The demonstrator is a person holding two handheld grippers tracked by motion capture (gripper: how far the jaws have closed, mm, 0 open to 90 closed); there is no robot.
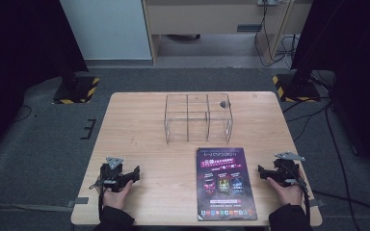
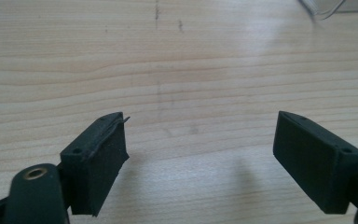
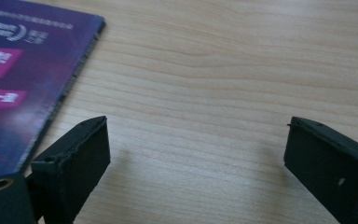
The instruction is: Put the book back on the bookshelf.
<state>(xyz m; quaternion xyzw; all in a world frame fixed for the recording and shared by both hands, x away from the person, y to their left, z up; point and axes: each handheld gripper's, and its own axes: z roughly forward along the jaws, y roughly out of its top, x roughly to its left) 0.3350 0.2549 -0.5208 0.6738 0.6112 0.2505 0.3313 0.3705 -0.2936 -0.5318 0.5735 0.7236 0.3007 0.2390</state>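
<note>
One booklet (image 1: 226,184) lies flat at lower centre of the table (image 1: 139,125), below one clear box (image 1: 198,118) with three compartments. Two grippers: the left gripper (image 1: 134,173) at lower left and the right gripper (image 1: 261,171) at lower right, both spread wide, holding nothing

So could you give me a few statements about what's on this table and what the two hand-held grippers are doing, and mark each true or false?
1. The purple printed booklet lies flat on the wooden table. True.
2. The left gripper is clamped on the booklet. False: its jaws stand open over bare wood.
3. The clear plastic compartment box stands beyond the booklet, toward the far edge. True.
4. The right gripper holds the clear box. False: it is open and holds nothing, beside the booklet's right edge.
5. The booklet is inside the box. False: it lies in front of it.
</note>
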